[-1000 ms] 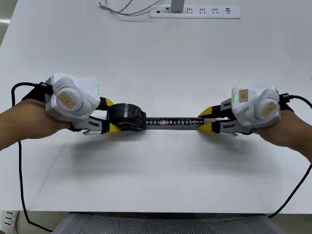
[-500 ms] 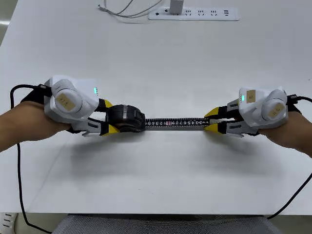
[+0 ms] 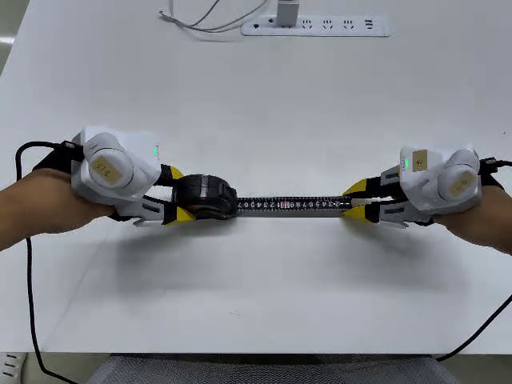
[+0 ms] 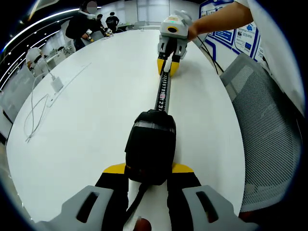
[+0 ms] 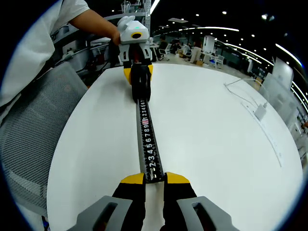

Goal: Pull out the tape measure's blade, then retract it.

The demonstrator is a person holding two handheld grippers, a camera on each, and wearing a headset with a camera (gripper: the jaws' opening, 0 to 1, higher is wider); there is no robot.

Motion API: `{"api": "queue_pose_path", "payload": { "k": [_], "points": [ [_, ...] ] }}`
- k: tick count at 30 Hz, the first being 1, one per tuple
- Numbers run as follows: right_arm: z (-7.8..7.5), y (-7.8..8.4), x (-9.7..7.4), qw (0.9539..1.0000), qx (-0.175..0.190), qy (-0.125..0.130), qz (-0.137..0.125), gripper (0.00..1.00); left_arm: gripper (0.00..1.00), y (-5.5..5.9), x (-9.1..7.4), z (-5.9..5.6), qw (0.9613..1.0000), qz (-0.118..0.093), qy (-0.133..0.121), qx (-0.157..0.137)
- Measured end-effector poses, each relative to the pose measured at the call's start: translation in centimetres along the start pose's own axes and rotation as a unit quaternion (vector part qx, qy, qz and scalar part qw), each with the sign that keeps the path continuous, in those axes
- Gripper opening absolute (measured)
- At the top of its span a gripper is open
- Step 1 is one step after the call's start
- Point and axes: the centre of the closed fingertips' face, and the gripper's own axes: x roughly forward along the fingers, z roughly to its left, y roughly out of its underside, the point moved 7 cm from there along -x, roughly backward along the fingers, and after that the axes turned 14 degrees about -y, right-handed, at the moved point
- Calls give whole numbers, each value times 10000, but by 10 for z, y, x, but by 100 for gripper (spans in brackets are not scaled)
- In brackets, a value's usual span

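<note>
The left gripper [image 3: 181,192] is clamping the black tape measure case [image 3: 206,196] between its jaws, on the white workbench [image 3: 256,104]. The numbered blade [image 3: 292,204] is stretching straight out of the case. The right gripper [image 3: 356,202] is pinching its end, jaws narrowed onto it.

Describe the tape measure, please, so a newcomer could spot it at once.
On the white table, look near the front edge, between the two grippers. The tape measure is the black rounded case clamped by the left gripper. It stands out by the numbered blade running from it to the right gripper.
</note>
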Motion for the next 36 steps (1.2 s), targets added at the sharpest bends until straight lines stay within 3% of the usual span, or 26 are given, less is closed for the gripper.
{"api": "queue_pose_path", "payload": {
  "k": [36],
  "points": [
    [4, 26, -25, 9994, 202, 24, 286, 9, 25, -1, -1, -1, 10000, -5, 2, 1]
  ]
}}
